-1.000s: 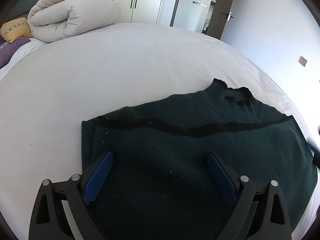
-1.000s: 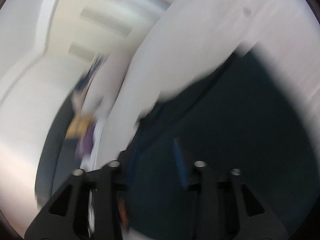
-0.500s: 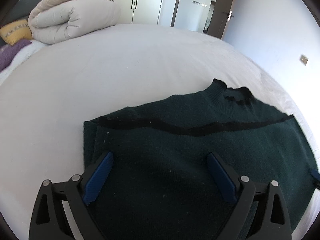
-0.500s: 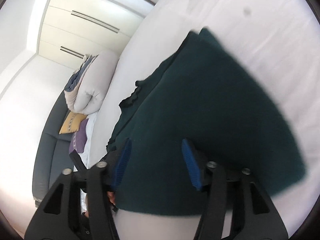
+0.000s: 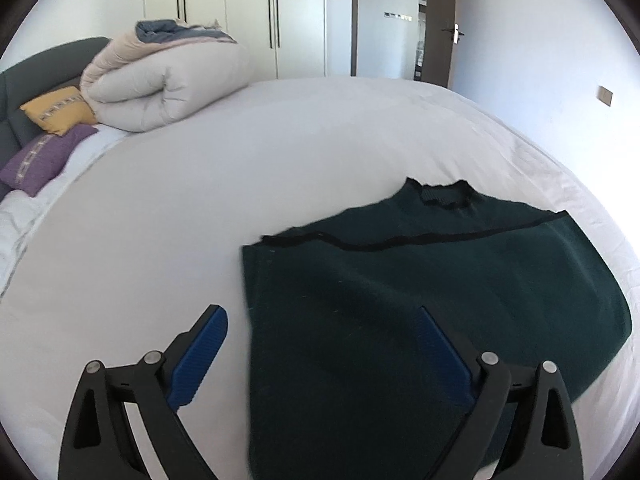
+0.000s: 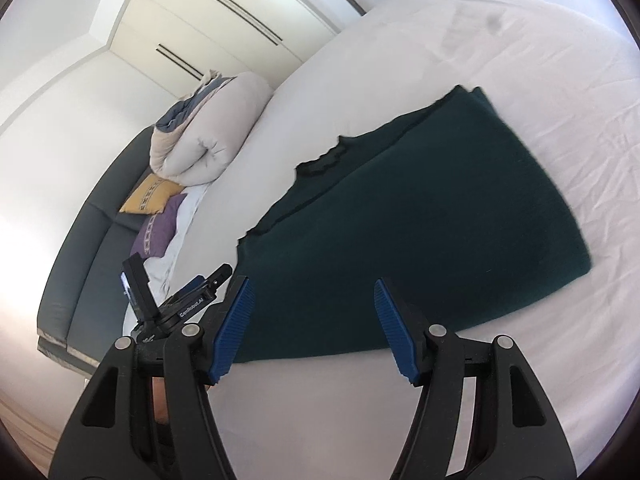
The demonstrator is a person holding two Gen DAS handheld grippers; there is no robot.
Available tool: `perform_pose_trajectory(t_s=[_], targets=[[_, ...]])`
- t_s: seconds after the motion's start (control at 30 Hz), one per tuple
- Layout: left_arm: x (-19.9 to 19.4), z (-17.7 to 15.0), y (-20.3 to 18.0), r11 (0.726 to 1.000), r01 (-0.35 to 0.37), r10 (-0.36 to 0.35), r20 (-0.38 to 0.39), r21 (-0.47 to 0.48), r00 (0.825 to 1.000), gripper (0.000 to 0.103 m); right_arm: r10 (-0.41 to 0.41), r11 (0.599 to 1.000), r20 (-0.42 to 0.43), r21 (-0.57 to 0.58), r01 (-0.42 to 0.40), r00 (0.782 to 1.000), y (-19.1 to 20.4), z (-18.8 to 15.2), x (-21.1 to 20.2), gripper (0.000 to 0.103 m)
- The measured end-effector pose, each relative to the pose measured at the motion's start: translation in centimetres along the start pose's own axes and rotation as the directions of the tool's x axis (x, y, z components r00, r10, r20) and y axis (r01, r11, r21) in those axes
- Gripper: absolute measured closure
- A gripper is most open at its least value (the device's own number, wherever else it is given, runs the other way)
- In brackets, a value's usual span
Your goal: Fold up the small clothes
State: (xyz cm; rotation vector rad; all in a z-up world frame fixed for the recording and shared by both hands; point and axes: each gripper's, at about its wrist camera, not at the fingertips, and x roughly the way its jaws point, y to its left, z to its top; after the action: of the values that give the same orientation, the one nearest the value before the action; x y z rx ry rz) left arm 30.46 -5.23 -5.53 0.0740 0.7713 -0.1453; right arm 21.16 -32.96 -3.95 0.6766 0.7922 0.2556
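Observation:
A dark green sweater (image 5: 432,292) lies folded flat on the white bed (image 5: 200,208), its collar (image 5: 442,194) at the far edge. It also shows in the right wrist view (image 6: 420,216). My left gripper (image 5: 320,348) is open and empty, held above the sweater's near left edge. My right gripper (image 6: 312,320) is open and empty, above the sweater's near edge. The left gripper shows in the right wrist view (image 6: 188,296) at the sweater's left side.
A rolled duvet (image 5: 160,80) and yellow (image 5: 56,110) and purple (image 5: 40,156) pillows lie at the head of the bed. Wardrobes (image 5: 248,16) and a door (image 5: 440,24) stand beyond. The bed's right edge (image 5: 580,184) runs near the sweater.
My left gripper has shifted left and back, so its left finger is now off the sweater. My right gripper has pulled back from the sweater, and its jaws stand wider.

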Motion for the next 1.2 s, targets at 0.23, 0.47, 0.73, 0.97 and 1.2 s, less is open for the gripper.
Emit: perform_pose_trajectory(t_s=[0.23,0.47,0.73,0.97,1.2], targets=[[-2.1,-1.0,1.6,1.0,-0.019,0.019,-0.002,-0.012,1.0,0.005,0.02,0.999,-0.023,-0.033,-0.021,1.0,2.8,-1.2,-0.6,0.041],[-0.9,-4.1,4.8,0.99,0.032,-0.044,-0.088,-0.14,0.995,0.002,0.015,0.998,-0.066,-0.053,-0.019,0.998,4.0,-1.5,0.6,0.041],[3.2,-7.1,8.4,0.865,0.216,-0.324,-0.175,-0.453,0.93,0.001,0.025,0.997,-0.139,-0.073,-0.036,0.99,4.5,-1.2,4.7,0.041],[5.4,-5.4,7.4,0.822,0.268,-0.455,-0.297,-0.503,0.84,0.003,0.044,0.995,-0.189,-0.08,-0.06,0.981,5.3,-0.4,7.9,0.041],[7.1,-4.5,6.6,0.795,0.281,-0.525,-0.377,-0.538,0.763,0.007,0.055,0.995,-0.243,-0.066,-0.073,0.969,6.6,0.8,11.4,0.041]])
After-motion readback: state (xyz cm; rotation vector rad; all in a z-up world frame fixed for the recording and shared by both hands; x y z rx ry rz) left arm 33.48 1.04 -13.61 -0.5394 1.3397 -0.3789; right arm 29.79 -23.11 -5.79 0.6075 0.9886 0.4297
